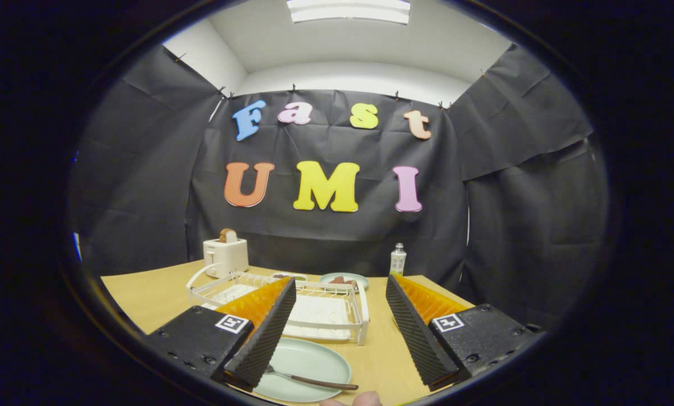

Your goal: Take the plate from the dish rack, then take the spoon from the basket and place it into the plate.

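Gripper point(337, 316) open, jaws spread wide, nothing between the fingers point(266, 332); it hangs above the wooden counter point(145, 299). Pale green plate point(309, 361) lies flat on the counter just below the left finger, in front of the white dish rack point(326, 310). Spoon point(314, 380) rests in the plate, handle pointing toward the right finger, bowl end hidden under the left finger. Beyond the rack: white toaster point(225, 255) with a slice of bread, a second small plate point(344, 279) holding something brown, and a small white bottle point(397, 259).
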